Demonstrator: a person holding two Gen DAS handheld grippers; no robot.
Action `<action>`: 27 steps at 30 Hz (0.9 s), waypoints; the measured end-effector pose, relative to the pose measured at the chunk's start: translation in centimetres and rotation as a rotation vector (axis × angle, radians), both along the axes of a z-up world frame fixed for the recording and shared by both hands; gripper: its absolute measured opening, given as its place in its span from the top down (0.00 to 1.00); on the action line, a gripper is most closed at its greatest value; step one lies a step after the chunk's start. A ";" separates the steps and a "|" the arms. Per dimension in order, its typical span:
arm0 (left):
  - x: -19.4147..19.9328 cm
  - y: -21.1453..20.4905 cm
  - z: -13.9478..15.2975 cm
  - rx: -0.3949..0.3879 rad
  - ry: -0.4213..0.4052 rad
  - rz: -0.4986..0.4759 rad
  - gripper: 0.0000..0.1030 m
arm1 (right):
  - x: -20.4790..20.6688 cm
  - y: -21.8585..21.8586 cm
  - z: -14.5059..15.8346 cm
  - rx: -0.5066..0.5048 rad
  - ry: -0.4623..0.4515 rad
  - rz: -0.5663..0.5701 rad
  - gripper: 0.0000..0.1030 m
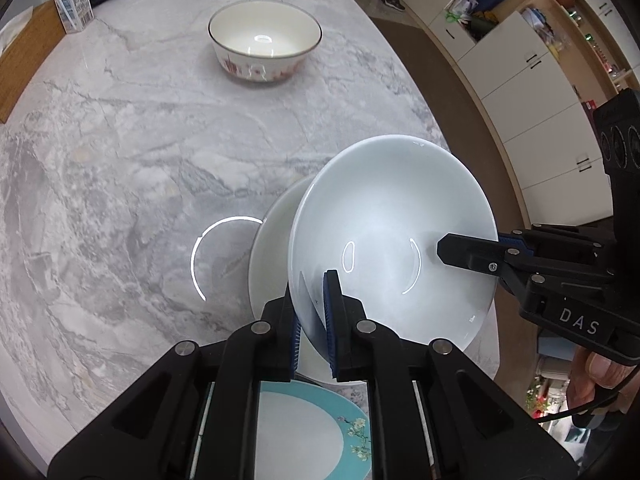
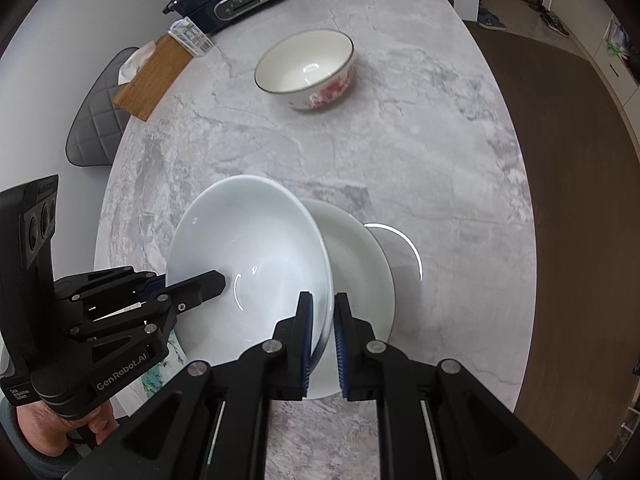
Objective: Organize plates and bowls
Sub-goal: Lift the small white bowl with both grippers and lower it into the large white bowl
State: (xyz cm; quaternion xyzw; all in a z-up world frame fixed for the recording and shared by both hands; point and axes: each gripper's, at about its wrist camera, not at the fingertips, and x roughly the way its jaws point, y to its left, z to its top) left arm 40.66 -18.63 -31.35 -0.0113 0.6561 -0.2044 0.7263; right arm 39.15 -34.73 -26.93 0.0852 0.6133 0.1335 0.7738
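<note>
Left gripper (image 1: 316,320) pinching white bowl (image 1: 392,240) rim | right gripper (image 2: 322,340) likewise | teal plate (image 1: 320,432): left view clearest

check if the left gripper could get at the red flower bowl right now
Probably not yet: the left gripper is shut on the white bowl's rim. The flowered bowl stands apart across bare table, nothing between.

Even overhead lighting leaves ring-shaped glare on the glossy marble table (image 1: 120,140) and white bowl (image 1: 392,216); fisheye distortion curves and darkens the edges.
</note>
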 end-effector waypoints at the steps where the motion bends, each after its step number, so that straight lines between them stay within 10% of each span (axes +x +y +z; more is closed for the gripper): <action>1: -0.2 0.0 -0.5 0.005 0.006 -0.003 0.91 | -0.2 -0.1 -0.4 0.000 0.008 -0.002 0.88; 27: 0.1 -1.3 -5.8 0.050 0.044 -0.015 0.91 | -0.3 0.1 -5.1 -0.073 0.069 0.016 0.88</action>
